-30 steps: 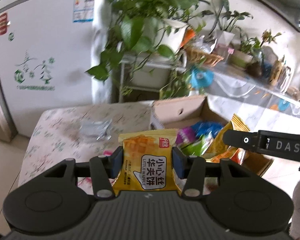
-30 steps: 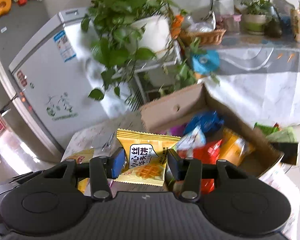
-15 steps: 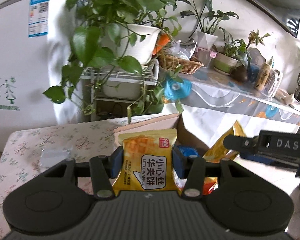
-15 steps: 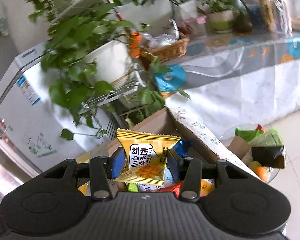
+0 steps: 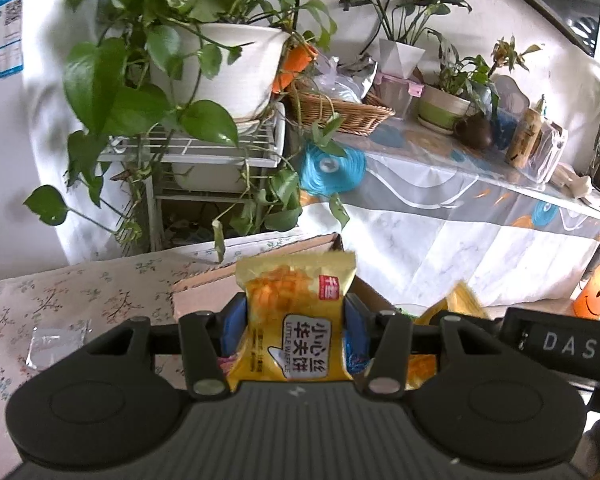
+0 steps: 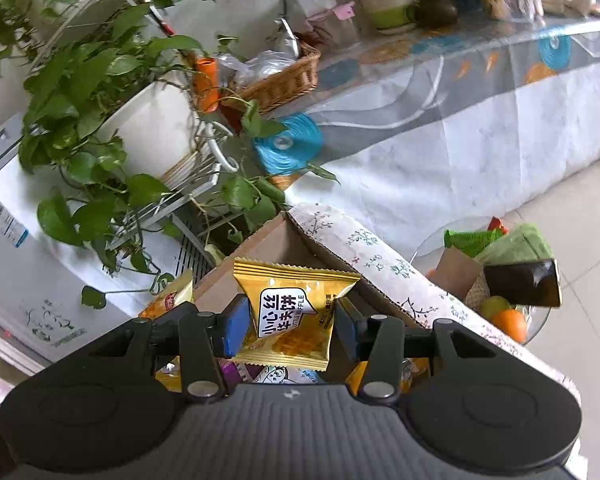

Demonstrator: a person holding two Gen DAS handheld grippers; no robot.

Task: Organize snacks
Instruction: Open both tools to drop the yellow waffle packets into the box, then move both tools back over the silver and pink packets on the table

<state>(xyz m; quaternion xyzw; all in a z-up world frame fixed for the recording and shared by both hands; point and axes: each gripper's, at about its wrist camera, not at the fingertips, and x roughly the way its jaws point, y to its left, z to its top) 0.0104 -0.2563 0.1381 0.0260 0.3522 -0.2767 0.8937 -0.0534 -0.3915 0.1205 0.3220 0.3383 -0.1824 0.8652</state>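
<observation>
Waffle packets (image 5: 296, 320) (image 6: 290, 316) pinched in both grippers, above box rim (image 6: 324, 250)

White wall (image 5: 480, 20), potted plants (image 5: 204, 52) on wire rack (image 5: 196, 148), covered side table (image 6: 480, 92), tiled floor (image 6: 572, 208).

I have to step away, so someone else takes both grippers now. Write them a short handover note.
Left gripper: shut on a yellow Little Waffle packet, held upright above the cardboard box.
Right gripper: shut on a second Little Waffle packet, also over the box's open top.
Box sits on the floral-cloth table and already holds several snack packets.
A clear wrapper lies on the table left of the box.
Left to do: both waffle packets are unplaced; I cannot tell their destination.
</observation>
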